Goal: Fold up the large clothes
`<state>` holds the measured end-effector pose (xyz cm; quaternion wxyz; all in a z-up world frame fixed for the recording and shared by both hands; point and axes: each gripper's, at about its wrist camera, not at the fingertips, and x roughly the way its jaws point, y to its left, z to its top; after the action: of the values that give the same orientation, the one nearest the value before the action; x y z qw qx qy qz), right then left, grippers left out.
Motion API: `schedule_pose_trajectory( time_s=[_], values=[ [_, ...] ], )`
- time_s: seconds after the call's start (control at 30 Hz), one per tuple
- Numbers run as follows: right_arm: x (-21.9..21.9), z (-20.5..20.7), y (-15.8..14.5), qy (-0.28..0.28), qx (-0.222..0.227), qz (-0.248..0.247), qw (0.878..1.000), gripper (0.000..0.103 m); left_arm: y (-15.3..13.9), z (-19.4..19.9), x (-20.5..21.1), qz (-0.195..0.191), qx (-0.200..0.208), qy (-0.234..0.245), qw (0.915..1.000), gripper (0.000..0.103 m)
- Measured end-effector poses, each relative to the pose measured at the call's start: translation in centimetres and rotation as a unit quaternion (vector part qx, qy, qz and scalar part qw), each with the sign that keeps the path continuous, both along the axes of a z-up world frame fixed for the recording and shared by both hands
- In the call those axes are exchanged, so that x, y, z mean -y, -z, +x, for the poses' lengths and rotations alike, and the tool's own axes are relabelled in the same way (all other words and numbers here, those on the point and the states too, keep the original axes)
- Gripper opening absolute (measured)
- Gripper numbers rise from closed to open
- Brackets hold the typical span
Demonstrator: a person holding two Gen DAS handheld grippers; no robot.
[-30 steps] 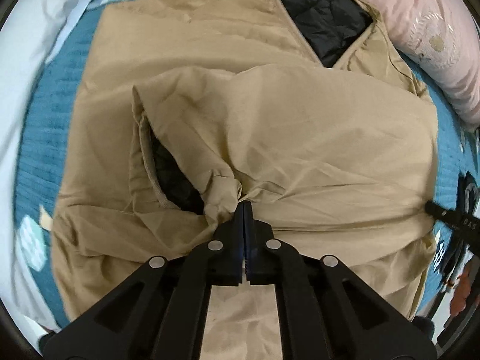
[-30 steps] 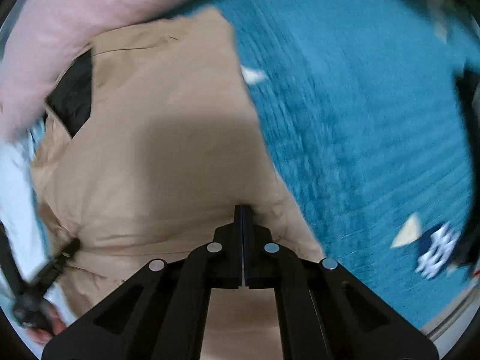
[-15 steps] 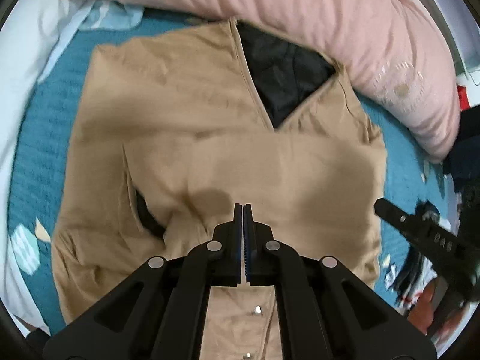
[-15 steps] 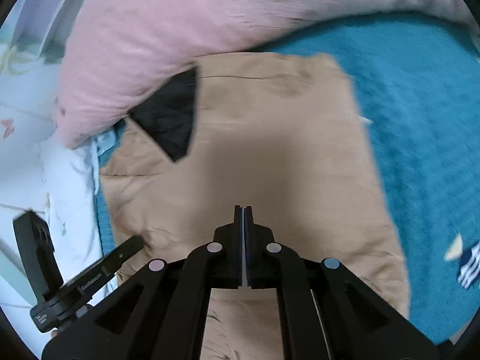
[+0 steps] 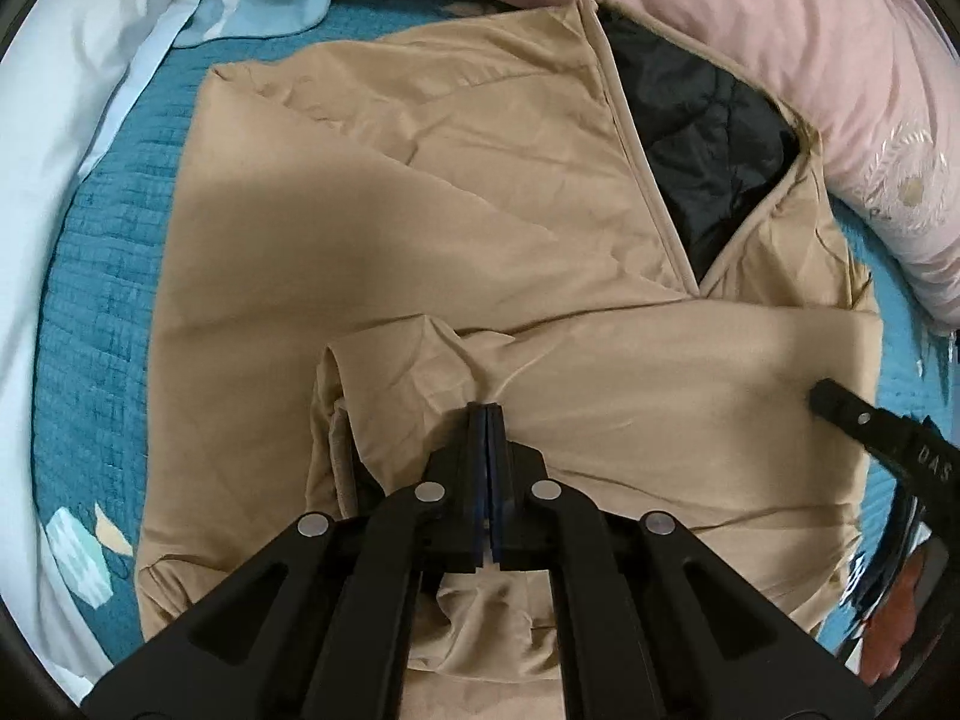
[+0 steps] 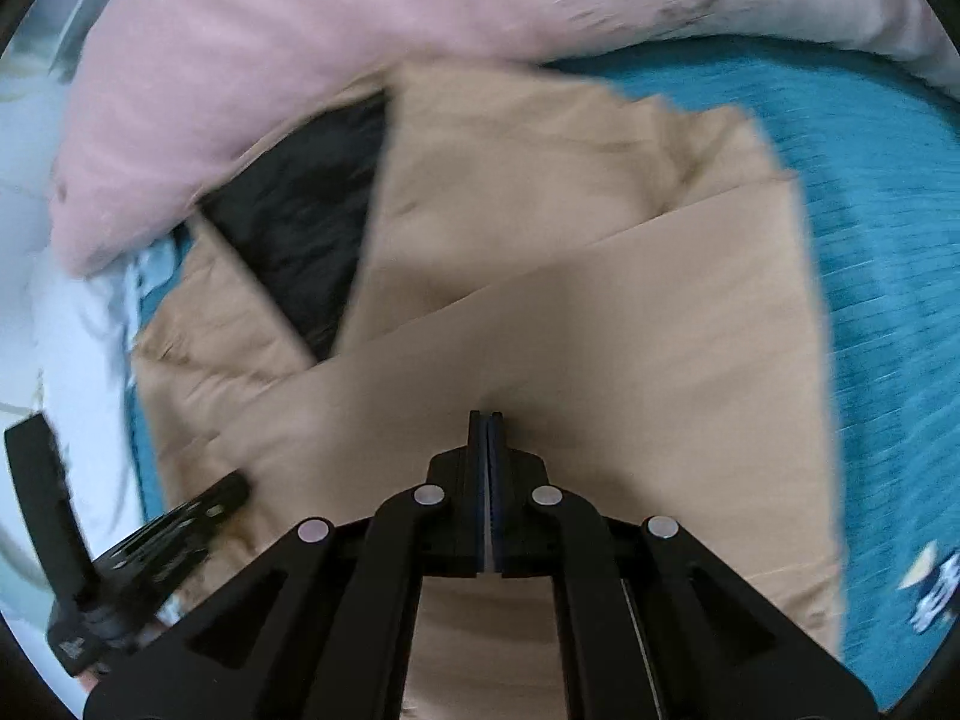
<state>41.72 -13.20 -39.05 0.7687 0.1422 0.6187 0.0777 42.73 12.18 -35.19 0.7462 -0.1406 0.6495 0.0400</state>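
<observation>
A tan jacket [image 5: 420,228] with black quilted lining [image 5: 702,150] lies front up on a teal bedspread [image 5: 90,276]. Its lower part is folded up over the chest, the fold edge running across the middle. My left gripper [image 5: 485,414] is shut on a bunched piece of the tan fabric at that folded edge. My right gripper [image 6: 486,420] is shut on the same folded tan layer [image 6: 600,360] further right; its tip shows in the left wrist view [image 5: 840,408]. The left gripper also shows in the right wrist view [image 6: 198,510].
A pink duvet [image 5: 780,30] lies bunched along the far side, touching the jacket's collar. White sheets [image 5: 54,90] lie at the left. Dark and red items [image 5: 900,630] sit at the right edge. Small printed patches [image 5: 78,552] mark the bedspread.
Both grippers have carried the jacket's lower part up and forward over the chest. The views dipped back toward the garment and the fold edge now lies across the middle.
</observation>
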Motion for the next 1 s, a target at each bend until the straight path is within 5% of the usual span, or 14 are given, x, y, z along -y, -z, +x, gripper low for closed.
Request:
schedule_pose_trajectory(
  time_s=[0.3, 0.47, 0.5, 0.57, 0.6, 0.63, 0.7, 1.0],
  values=[
    [7.6, 2.1, 1.4, 0.066, -0.019, -0.063, 0.996, 0.0, 0.6, 0.5, -0.5, 0.017, -0.001, -0.002, 0.9999, 0.003],
    [8.6, 1.5, 1.5, 0.075, -0.018, -0.035, 0.996, 0.003, 0.3, 0.9, 0.6, 0.021, -0.012, 0.011, 0.9996, 0.004],
    [8.9, 1.4, 1.2, 0.078, -0.02, -0.031, 0.996, 0.007, 0.0, 0.9, 0.8, 0.014, -0.016, 0.016, 0.9996, 0.015],
    [9.7, 1.4, 0.2, 0.084, -0.018, -0.022, 0.996, 0.027, -0.9, 0.9, 0.8, -0.015, -0.007, 0.02, 0.9997, 0.057],
    [10.2, 1.3, -0.3, 0.086, -0.016, -0.021, 0.996, 0.05, -1.7, 0.7, 0.8, -0.032, 0.007, 0.016, 0.9993, 0.074],
    [10.6, 1.2, -1.3, 0.093, -0.004, -0.025, 0.995, 0.068, -2.3, 0.5, 0.8, -0.035, 0.017, 0.013, 0.9991, 0.075],
    [11.7, 0.8, -3.0, 0.104, 0.02, -0.036, 0.994, 0.077, -3.6, 0.5, 0.8, -0.023, 0.026, 0.006, 0.9994, 0.076],
    [13.2, 0.4, -6.5, 0.11, 0.044, -0.054, 0.991, 0.084, -6.9, -0.4, -3.8, -0.016, 0.032, -0.03, 0.9989, 0.076]
  ],
)
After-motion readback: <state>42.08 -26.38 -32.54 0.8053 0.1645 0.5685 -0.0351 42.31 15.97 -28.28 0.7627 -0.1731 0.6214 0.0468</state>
